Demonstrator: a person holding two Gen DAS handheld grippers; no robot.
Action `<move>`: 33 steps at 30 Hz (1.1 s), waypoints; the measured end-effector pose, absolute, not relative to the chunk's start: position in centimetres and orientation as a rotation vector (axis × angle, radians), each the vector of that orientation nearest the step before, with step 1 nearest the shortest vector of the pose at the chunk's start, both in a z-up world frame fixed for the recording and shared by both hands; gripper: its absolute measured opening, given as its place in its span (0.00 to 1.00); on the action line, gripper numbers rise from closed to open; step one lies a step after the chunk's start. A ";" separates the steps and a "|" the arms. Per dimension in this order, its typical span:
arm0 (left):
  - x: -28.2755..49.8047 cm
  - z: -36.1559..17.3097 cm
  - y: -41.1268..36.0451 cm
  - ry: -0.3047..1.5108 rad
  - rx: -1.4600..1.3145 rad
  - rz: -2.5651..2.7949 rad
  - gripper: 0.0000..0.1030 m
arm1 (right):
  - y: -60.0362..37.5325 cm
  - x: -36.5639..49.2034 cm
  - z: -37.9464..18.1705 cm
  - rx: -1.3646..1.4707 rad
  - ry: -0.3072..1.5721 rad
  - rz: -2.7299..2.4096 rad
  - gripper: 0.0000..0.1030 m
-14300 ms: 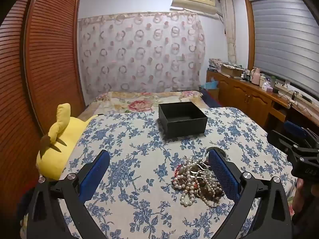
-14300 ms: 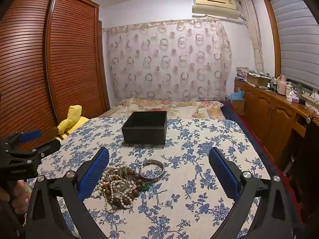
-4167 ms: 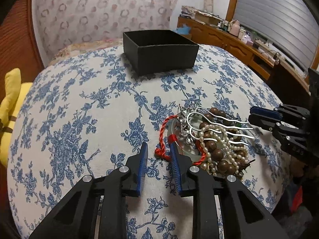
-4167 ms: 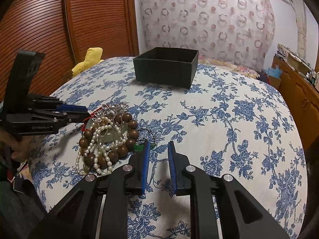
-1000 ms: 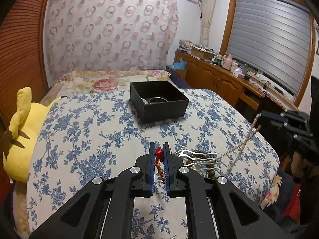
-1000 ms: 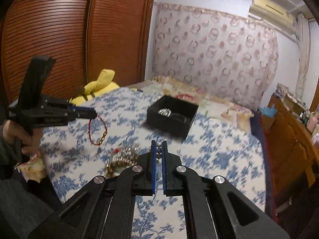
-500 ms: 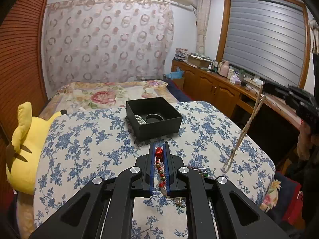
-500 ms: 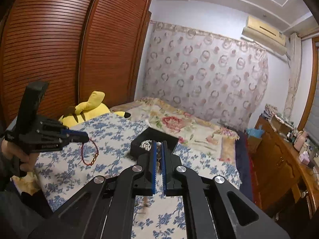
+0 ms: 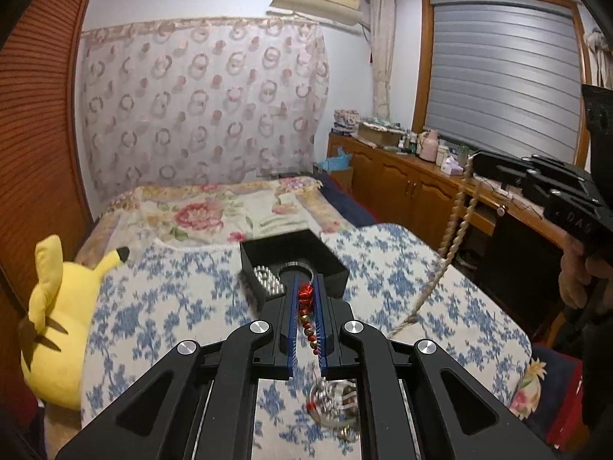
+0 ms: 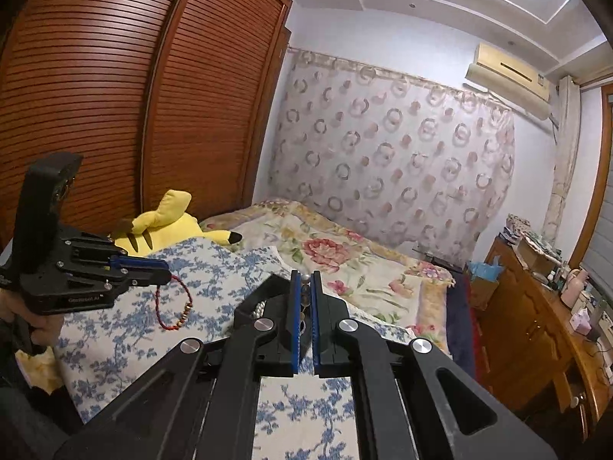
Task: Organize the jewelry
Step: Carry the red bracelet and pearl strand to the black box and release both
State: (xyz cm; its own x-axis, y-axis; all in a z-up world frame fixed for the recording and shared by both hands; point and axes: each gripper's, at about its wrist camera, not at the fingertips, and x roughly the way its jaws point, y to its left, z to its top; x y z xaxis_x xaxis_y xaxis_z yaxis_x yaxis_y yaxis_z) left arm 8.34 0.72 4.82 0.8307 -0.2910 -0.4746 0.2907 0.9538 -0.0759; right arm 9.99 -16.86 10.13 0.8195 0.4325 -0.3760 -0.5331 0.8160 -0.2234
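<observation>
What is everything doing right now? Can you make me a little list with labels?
left gripper: shut on red bracelet, lifted above the bed
right gripper: shut on pearl necklace, which hangs down toward the bed
box: black, open, on the blue flowered cover, with silver beads and a ring-shaped piece inside
jewelry pile: on the cover, near the left gripper, blurred
plush: yellow, at the bed's left edge

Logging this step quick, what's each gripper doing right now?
Left gripper: shut on the red beaded bracelet.
Right gripper: shut on the pearl necklace.
</observation>
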 end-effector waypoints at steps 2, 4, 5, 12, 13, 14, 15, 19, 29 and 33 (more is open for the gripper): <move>8.9 5.4 0.5 0.492 0.005 -0.306 0.07 | -16.1 10.8 10.6 -0.334 0.314 0.528 0.05; 9.3 5.7 0.5 0.486 0.010 -0.303 0.07 | -15.6 11.7 10.9 -0.336 0.314 0.533 0.05; 9.8 5.9 0.5 0.483 0.012 -0.302 0.07 | -15.2 12.1 11.1 -0.337 0.312 0.536 0.05; 13.0 6.4 0.3 0.486 0.008 -0.294 0.07 | -14.0 15.7 12.0 -0.316 0.312 0.542 0.05; 13.5 6.3 0.3 0.489 0.009 -0.293 0.07 | -14.0 16.5 12.1 -0.302 0.316 0.545 0.05; 13.9 6.4 0.2 0.491 0.010 -0.293 0.07 | -14.0 17.1 12.2 -0.294 0.319 0.548 0.05; 14.5 6.4 0.1 0.495 0.010 -0.292 0.07 | -14.0 17.7 12.1 -0.288 0.321 0.551 0.05; 17.0 6.0 0.1 0.513 0.008 -0.290 0.07 | -13.7 20.6 11.7 -0.269 0.335 0.569 0.05; 23.8 3.0 -0.1 0.589 0.002 -0.297 0.07 | -13.1 27.8 9.0 -0.251 0.383 0.602 0.05; 26.2 1.3 -0.5 0.626 0.005 -0.298 0.07 | -13.0 30.6 6.9 -0.255 0.431 0.594 0.05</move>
State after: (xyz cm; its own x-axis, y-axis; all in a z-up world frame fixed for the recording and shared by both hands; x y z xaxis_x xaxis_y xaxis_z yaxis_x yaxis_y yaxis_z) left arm 26.18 -0.51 1.31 0.7691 -0.2734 -0.5778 0.2762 0.9573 -0.0853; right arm 30.58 -12.99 6.89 0.7441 0.4839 -0.4606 -0.5883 0.8013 -0.1085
